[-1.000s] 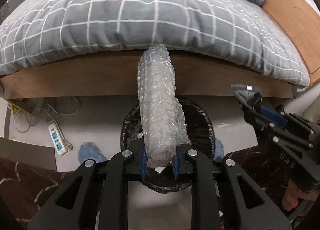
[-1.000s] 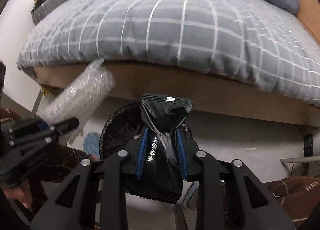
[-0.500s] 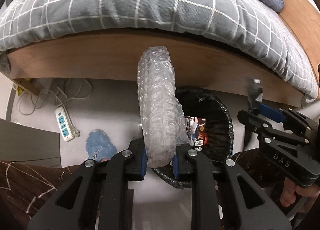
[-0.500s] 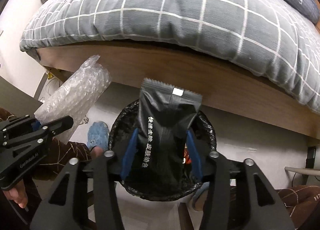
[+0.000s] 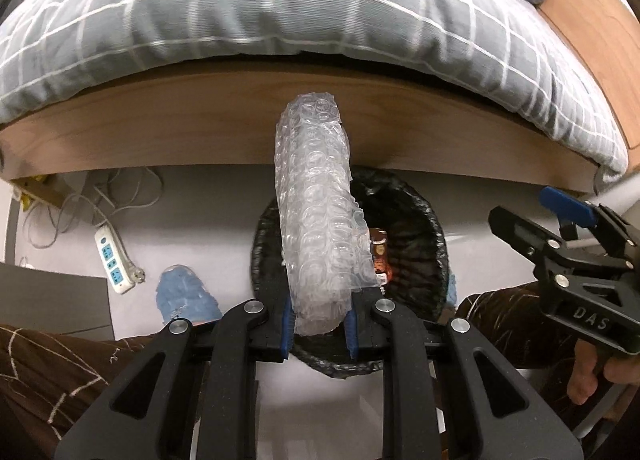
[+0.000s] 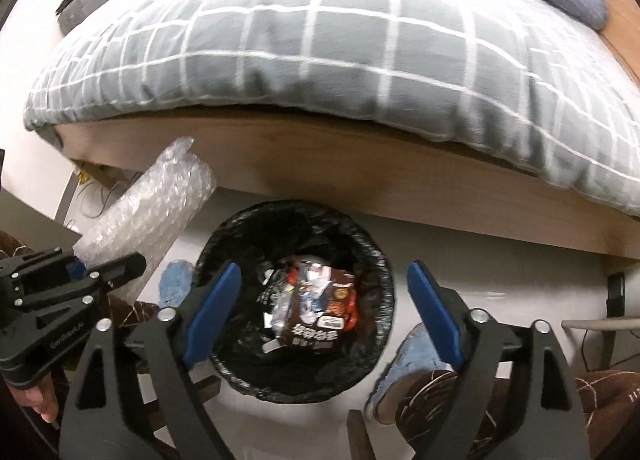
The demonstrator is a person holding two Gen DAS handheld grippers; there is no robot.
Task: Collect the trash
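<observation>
My left gripper (image 5: 318,318) is shut on a roll of clear bubble wrap (image 5: 320,216) that stands up between its blue pads, above the near-left rim of a black-lined trash bin (image 5: 436,220). The roll also shows in the right wrist view (image 6: 148,216), left of the bin (image 6: 384,260). My right gripper (image 6: 324,312) is open and empty directly over the bin, which holds several wrappers, with a dark snack packet (image 6: 324,324) on top. The right gripper also shows in the left wrist view (image 5: 556,220), to the bin's right.
A bed with a grey checked duvet (image 6: 320,44) and wooden frame (image 5: 200,124) overhangs just behind the bin. A white power strip (image 5: 114,260) and cables lie on the floor at left. Blue slippers (image 5: 184,296) and the person's legs flank the bin.
My right gripper has opened and the black snack packet has dropped from it into the bin. My left gripper still holds the bubble wrap and has shifted slightly relative to the bin.
</observation>
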